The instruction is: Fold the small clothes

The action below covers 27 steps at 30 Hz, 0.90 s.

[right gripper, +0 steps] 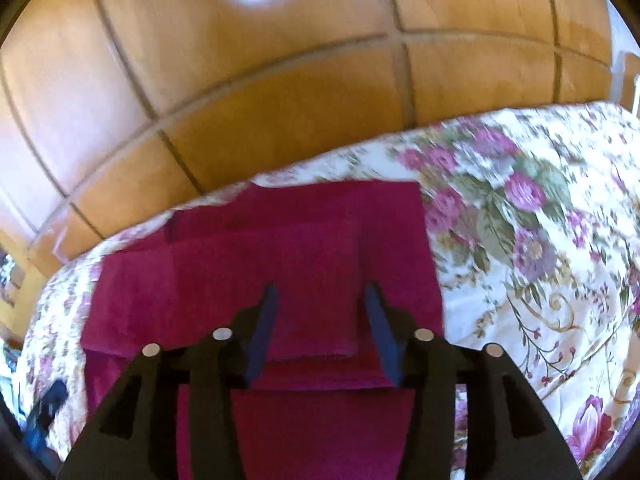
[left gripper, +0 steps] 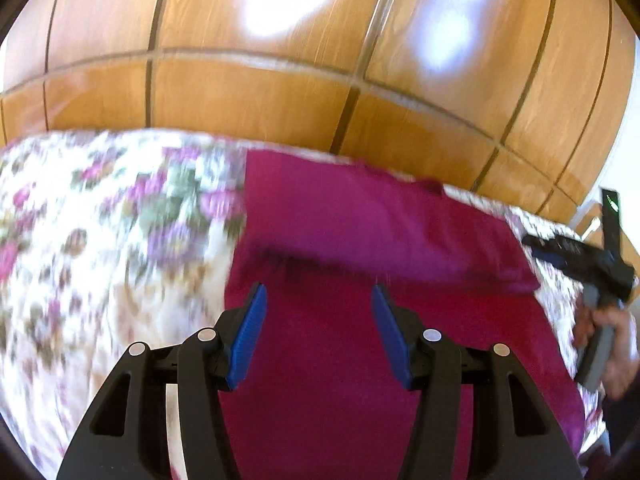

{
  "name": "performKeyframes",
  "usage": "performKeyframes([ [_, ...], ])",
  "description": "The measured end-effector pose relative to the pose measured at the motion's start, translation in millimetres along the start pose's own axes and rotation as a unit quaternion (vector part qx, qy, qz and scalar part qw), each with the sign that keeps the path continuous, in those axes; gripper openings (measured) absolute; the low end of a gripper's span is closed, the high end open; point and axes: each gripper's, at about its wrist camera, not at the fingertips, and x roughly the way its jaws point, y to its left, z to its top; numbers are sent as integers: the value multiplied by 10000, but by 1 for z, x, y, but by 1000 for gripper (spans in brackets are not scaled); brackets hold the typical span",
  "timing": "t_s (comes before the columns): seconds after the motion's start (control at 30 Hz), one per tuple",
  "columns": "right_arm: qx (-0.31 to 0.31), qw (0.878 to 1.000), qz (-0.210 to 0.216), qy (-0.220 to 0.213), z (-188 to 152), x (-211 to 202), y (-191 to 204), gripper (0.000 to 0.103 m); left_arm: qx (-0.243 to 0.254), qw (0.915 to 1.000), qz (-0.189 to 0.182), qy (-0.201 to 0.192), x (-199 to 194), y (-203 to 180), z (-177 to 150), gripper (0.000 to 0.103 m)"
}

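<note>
Floral bed cover [right gripper: 540, 240] lies bare right of the magenta garment [right gripper: 280, 264] and left of it too. Wooden panel wall [right gripper: 280, 92] closes the far edge. Right tool [left gripper: 576, 256] hangs over the garment's right edge.

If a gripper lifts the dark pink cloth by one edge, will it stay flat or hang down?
The dark pink cloth would probably hang limp: it already lies in soft folded layers on the flowered bedcover. It looks thin, so likely light. Its layers may slide apart, since nothing pins them; both grippers stand open.
</note>
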Motion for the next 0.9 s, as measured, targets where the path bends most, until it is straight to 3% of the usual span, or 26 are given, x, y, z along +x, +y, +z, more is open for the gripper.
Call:
performKeyframes([
  [0.1,-285,9995,131,-2,0,2,20,51,19,10000,-4,-48,23,-4,25,54],
  [0.17,-489,9987,68,133,-5,14,31,53,-32,9999,62,158,45,-1,34,54],
  [0.27,-618,9973,-84,379,-19,35,35,64,-197,9975,208,650,81,12,25,54],
  [0.33,-792,9954,-276,466,-34,48,32,66,-222,9963,154,820,95,20,13,54],
  [0.4,-1137,9927,-361,183,-50,50,36,67,-185,9971,157,722,92,19,10,54],
  [0.67,-1147,9926,-377,97,-52,52,36,71,-13,9991,232,368,68,3,32,54],
  [0.8,-1160,9925,-379,77,-53,51,37,71,-17,9984,414,395,90,4,58,54],
  [0.9,-1183,9921,-410,62,-53,51,38,71,-326,9957,660,564,118,17,76,54],
])
